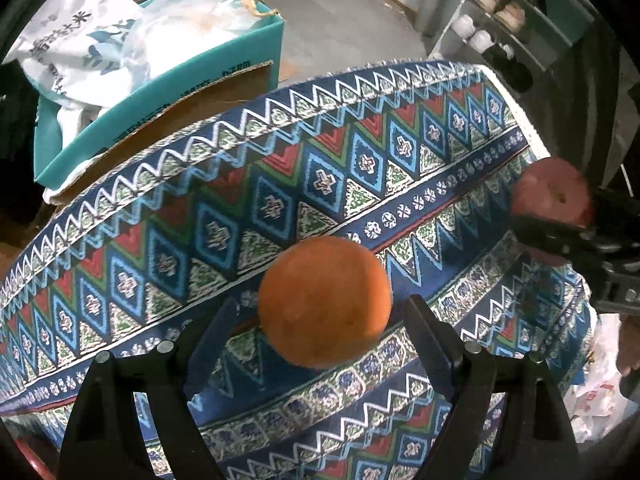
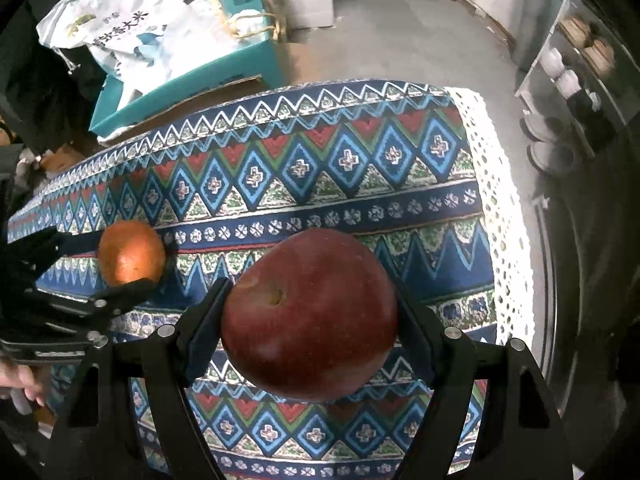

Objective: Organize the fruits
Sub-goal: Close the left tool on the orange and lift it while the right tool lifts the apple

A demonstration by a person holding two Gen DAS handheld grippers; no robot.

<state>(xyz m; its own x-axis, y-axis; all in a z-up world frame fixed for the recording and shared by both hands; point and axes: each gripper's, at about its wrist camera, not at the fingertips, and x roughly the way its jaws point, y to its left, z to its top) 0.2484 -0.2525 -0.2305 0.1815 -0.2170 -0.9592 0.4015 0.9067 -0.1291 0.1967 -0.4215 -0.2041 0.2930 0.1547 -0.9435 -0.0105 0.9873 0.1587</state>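
An orange (image 1: 324,300) lies on the patterned tablecloth (image 1: 280,184). My left gripper (image 1: 320,308) points down over it and stands open. The orange sits between its fingers, with a strip of cloth showing on each side. The right wrist view shows the same orange (image 2: 130,254) at the left, with the left gripper (image 2: 126,260) around it. My right gripper (image 2: 312,304) is shut on a dark red apple (image 2: 312,320), which fills the gap between the pads and hangs above the cloth. In the left wrist view that apple (image 1: 552,196) is at the table's right end.
A teal cardboard box (image 1: 160,92) holding a white printed bag (image 1: 72,40) stands behind the table at the left. A shelf with white cups (image 1: 476,32) is at the back right. The cloth has a white lace edge (image 2: 504,200) on the right. A hand (image 2: 20,392) shows at the lower left.
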